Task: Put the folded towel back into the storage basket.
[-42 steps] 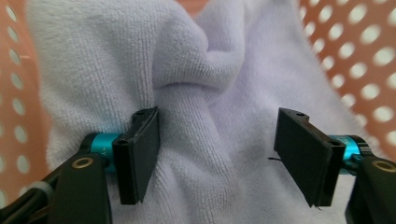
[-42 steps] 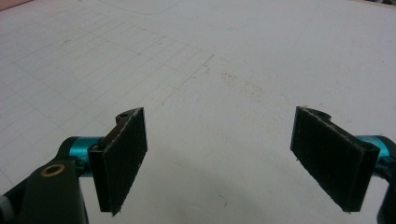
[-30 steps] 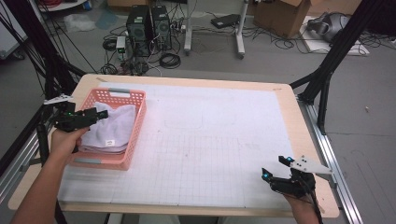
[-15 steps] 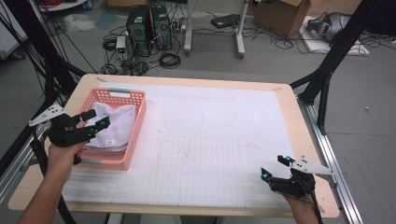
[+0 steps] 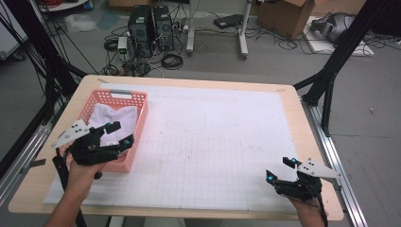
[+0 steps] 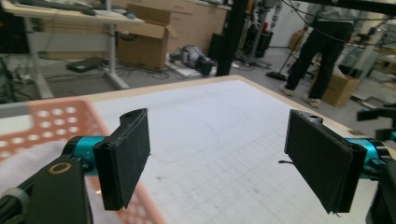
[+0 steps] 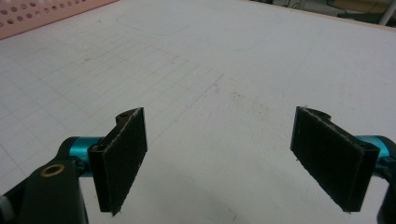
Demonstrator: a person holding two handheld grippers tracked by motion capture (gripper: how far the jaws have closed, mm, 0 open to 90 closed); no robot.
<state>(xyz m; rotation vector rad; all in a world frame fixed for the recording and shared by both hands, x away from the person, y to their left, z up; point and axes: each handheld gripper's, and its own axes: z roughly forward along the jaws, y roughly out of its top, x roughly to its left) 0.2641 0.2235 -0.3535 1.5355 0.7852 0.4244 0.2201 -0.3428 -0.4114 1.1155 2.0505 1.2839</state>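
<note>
White cloth point(image 5: 113, 119): crumpled, soft folds, lying in pink basket point(image 5: 138, 124) at table's point(image 5: 293, 101) left side | my left gripper point(image 5: 119, 135): jaws apart, nothing between, above basket's near end | right gripper point(image 5: 280, 170): jaws apart, empty

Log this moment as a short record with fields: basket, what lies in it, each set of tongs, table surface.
basket: pink basket, perforated walls, at the table's left side
contents: white cloth bunched inside the basket
left tongs: left tongs, open, nothing between the pads, over the basket's near end; the jaws have just been opening
right tongs: right tongs, open, nothing held, at the table's near right corner
surface: white gridded sheet covering the wooden table
</note>
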